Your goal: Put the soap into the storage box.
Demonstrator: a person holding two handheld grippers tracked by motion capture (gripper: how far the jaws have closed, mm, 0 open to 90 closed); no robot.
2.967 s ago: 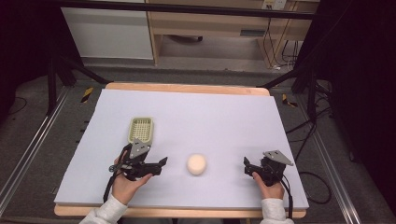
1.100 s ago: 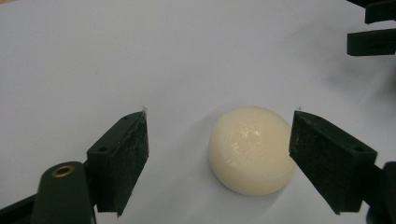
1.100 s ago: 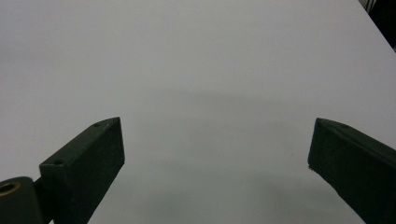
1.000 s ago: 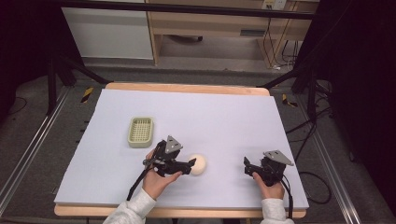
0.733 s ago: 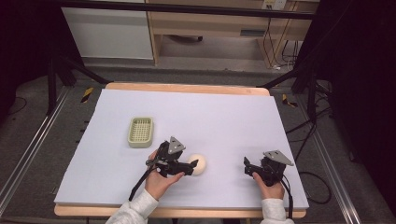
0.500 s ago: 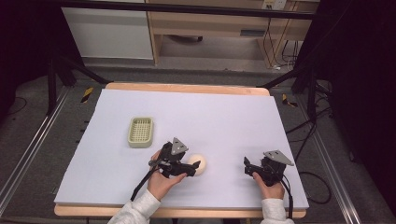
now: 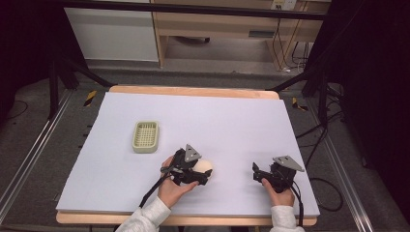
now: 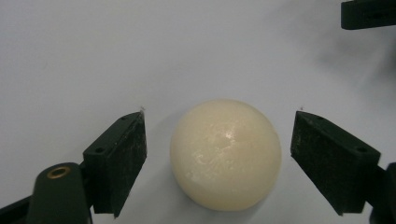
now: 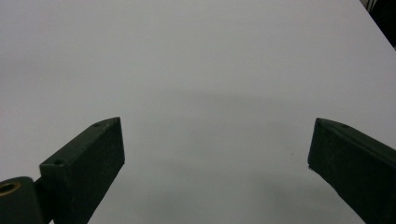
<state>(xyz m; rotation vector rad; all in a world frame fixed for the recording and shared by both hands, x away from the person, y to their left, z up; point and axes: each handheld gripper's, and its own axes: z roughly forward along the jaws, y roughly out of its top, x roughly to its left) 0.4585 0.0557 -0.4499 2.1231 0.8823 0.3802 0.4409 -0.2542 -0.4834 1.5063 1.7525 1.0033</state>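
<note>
Between the spread fingers (image 8: 119,161) of the left gripper (image 8: 219,163), cream ball (image 8: 226,155) centred but untouched; right gripper (image 9: 215,170) likewise spread, well apart.

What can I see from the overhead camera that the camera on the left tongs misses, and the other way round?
Overhead alone: the little green basket, the right tongs, both hands and the whole table. Left tongs view alone: a clear gap on each side between the ball and the black jaws, so nothing grips it yet, plus the ball's glossy cream surface. Both: the left tongs open around the ball on the pale tabletop.
</note>
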